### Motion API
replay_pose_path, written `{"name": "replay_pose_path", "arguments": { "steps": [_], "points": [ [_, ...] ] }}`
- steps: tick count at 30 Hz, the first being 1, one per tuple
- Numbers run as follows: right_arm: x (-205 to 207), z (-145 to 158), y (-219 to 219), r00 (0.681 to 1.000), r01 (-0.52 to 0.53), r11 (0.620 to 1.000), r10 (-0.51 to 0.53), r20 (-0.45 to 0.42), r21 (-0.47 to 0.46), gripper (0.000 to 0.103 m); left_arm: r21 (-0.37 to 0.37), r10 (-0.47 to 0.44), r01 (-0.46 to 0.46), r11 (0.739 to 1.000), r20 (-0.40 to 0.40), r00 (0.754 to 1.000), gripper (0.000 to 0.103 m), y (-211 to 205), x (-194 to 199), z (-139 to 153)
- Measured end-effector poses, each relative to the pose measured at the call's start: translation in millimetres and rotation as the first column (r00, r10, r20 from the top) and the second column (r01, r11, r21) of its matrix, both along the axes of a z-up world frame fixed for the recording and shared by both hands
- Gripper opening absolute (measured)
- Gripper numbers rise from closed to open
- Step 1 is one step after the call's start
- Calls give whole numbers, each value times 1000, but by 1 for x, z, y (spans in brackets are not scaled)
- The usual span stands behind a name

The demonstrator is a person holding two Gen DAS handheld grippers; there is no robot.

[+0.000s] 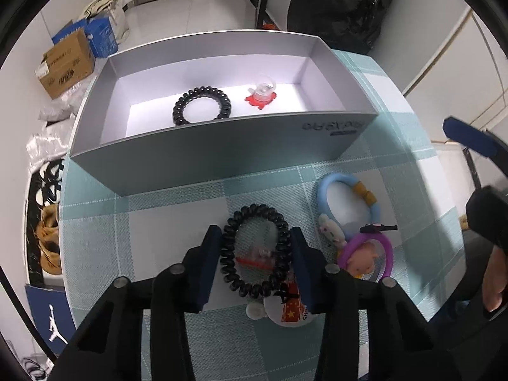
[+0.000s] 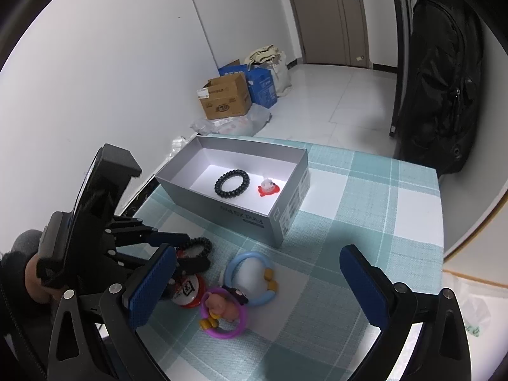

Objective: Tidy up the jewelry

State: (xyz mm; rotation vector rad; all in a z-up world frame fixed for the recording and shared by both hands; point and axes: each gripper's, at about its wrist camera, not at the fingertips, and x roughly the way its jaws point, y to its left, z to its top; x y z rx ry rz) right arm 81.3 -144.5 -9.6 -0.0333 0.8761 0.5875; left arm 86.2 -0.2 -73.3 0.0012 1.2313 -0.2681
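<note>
Left claw (image 1: 255,254) closed around black coil band (image 1: 255,250), before grey box (image 1: 222,155). Right claw (image 2: 257,289) wide open, empty. Likely risk: springy band slipping free mid-lift.

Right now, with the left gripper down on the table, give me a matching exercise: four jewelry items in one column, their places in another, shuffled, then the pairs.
Items:
1. black coil band on the table
2. red charm
3. blue ring
4. purple ring

Places:
A. inside the grey box
B. between the left gripper fingers
C. around a small pink doll
D. on the tablecloth, just right of the band being grasped

Pairs: 1-B, 2-A, 3-D, 4-C
</note>
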Motion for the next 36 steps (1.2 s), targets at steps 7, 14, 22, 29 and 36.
{"name": "replay_pose_path", "arguments": {
  "steps": [7,14,22,29,36],
  "points": [
    [2,-2,0,1000,10,1000,-10,-13,-1,103,-69,42,-43,997,-12,999,36,15,4,1],
    [3,0,4,1000,5,1000,-5,-4,4,103,-168,83,-77,983,26,996,36,31,1,18],
    [3,-5,10,1000,-12,1000,12,-11,-12,103,-321,96,-87,943,11,995,36,31,11,25],
    [5,-12,17,998,-34,999,33,-44,-17,103,-488,119,-138,862,-71,990,36,45,17,25],
    [-5,-16,40,985,-168,986,167,-44,-12,102,-610,118,-195,768,-165,979,36,56,22,22]
  ]
}}
